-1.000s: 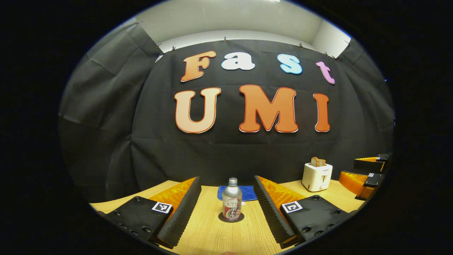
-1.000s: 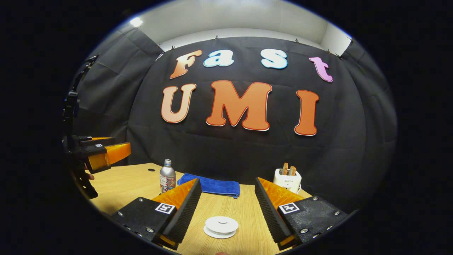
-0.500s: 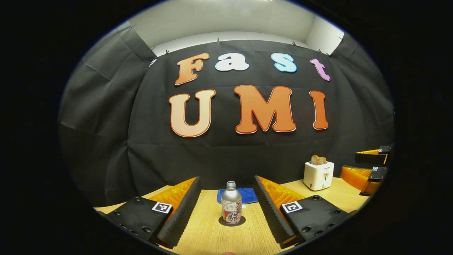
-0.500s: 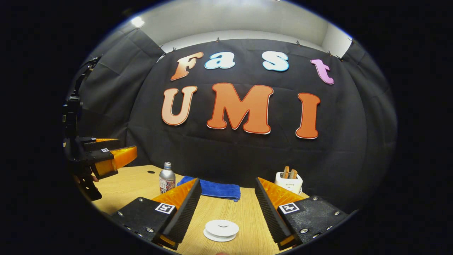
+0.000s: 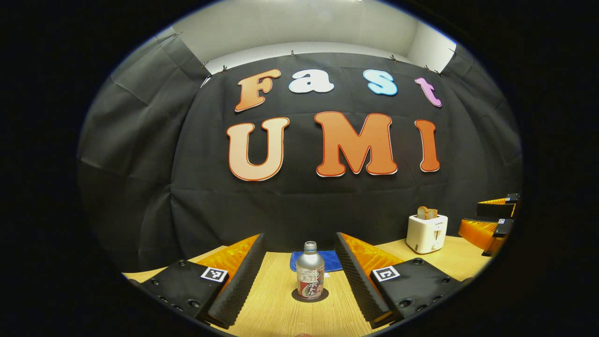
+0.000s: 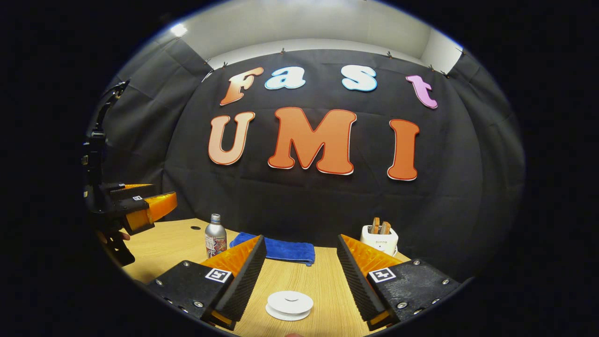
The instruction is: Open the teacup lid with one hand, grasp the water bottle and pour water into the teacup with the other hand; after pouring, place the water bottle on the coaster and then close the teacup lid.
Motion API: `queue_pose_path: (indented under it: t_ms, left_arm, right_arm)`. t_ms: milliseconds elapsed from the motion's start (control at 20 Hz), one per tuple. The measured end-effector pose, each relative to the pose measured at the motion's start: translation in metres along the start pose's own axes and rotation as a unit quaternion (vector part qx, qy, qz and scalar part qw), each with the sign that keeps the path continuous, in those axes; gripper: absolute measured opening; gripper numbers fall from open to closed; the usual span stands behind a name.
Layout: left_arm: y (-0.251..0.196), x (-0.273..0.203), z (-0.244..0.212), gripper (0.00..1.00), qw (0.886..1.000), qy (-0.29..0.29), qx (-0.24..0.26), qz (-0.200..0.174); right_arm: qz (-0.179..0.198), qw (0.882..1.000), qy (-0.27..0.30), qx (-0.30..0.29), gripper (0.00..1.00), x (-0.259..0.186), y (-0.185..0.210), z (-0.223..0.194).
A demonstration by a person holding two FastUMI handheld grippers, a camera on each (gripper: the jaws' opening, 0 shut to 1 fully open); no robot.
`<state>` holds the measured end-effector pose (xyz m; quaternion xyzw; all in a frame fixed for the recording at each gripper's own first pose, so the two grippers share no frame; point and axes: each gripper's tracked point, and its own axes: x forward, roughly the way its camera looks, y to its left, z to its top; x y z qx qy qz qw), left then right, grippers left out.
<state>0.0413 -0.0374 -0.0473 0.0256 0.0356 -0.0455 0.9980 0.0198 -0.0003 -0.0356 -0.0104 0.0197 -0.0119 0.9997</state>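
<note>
My left gripper has its jaws spread wide and grips nothing. Between its fingers, a little way ahead, the water bottle stands upright on the dark round coaster, clear of both fingers. The bottle is silver with a red-and-white printed label; the writing on it is too small for me to read.

My right gripper also has its jaws wide apart and empty. Low between them sits the teacup lid, a white disc with a small knob, closed over what I see as a white rim beneath — neither finger touches it.

Taking the bottle as landmark: just behind it lies a folded blue cloth on the desk. Well to the right of the bottle, near the back wall, a white toaster holds slices of bread; a small mark on its front is unreadable. In the right gripper view the teacup lid lies right of the bottle and nearer to me. Left of the bottle, in that same view, my left gripper hovers above the desk — a hand shows beneath it.
</note>
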Motion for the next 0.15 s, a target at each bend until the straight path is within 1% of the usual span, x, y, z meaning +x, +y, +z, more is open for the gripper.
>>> queue_pose_path:
  t_ms: [150]
  left_arm:
    - [-0.0015,0.0003,-0.0023,0.97,1.000,0.003,-0.004,-0.001]
  right_arm:
    - [-0.005,1.000,0.000,0.004,0.91,0.0010,-0.0051,0.0002]
